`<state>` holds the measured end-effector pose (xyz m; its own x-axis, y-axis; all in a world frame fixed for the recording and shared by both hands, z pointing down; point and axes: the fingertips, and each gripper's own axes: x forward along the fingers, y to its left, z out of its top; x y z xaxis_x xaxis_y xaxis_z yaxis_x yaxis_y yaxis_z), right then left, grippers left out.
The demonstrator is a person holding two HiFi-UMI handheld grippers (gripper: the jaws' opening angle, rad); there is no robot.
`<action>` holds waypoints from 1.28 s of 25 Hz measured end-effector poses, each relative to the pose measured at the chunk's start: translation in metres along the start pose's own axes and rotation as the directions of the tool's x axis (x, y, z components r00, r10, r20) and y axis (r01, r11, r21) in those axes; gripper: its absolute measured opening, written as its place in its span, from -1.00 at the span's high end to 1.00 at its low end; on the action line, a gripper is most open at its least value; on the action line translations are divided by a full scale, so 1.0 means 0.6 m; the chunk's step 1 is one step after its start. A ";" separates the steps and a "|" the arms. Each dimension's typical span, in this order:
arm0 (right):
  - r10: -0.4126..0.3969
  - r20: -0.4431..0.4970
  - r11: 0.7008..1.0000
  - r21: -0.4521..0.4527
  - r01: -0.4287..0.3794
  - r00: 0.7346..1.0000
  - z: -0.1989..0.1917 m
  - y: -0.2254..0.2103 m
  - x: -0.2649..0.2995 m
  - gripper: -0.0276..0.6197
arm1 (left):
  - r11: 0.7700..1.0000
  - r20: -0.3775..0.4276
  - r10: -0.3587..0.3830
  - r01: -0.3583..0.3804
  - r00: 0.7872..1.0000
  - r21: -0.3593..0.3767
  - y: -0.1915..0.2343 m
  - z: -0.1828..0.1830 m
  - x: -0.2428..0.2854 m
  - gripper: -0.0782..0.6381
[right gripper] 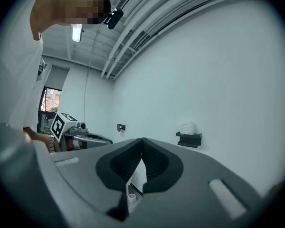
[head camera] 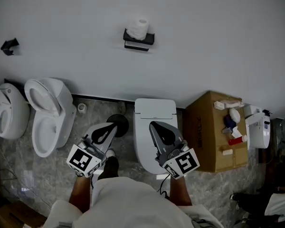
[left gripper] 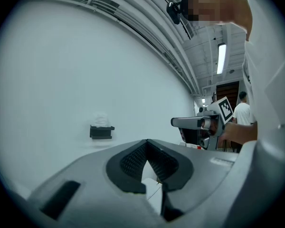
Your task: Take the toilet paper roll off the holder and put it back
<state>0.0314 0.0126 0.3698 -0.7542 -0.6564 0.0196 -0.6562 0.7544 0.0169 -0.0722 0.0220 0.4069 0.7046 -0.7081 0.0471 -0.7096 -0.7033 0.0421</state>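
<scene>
The person stands in a white top, arms bent, a tool in each hand. The left gripper is held low in front of the body. In its own view its jaws meet at the tips, with nothing between them. The right gripper sits level with it, just to the side, and its jaws are pressed together and empty too. Both point forward toward the wall, with each marker cube facing up toward the head camera.

Just below and ahead of the right gripper is a white toilet with its lid down. Right of it stands a cardboard box with a scatter of small items on top. A dark round object lies on the grey stone floor under the left gripper's tip; I can't tell what it is. Further left a second toilet has its seat raised, and a third one is at the edge.

Beyond them is the plain pale wall. The toilet paper roll is there, standing on end on the black holder. It is well apart from both grippers and roughly centred between them. Far to the left, a small black hook is fixed to the same wall.
</scene>
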 end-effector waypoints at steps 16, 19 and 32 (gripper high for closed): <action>-0.074 -0.054 0.997 0.023 0.076 0.996 -0.010 -0.065 0.222 0.89 | 0.996 -0.023 -0.085 0.085 0.996 -0.019 0.228 0.003 0.068 0.78; -0.083 -0.048 0.996 0.020 0.084 0.995 -0.007 -0.086 0.226 0.89 | 0.997 -0.013 -0.078 0.078 0.997 0.007 0.233 0.014 0.087 0.78; -0.073 -0.038 0.997 0.020 0.073 0.997 0.003 -0.151 0.232 0.89 | 0.998 0.008 -0.058 0.058 0.998 -0.002 0.235 0.040 0.141 0.78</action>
<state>-0.0143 -0.1469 0.3690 -0.7031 -0.7089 0.0559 -0.7101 0.7041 -0.0018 -0.1124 -0.1384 0.3927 0.7445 -0.6666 0.0364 -0.6676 -0.7431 0.0467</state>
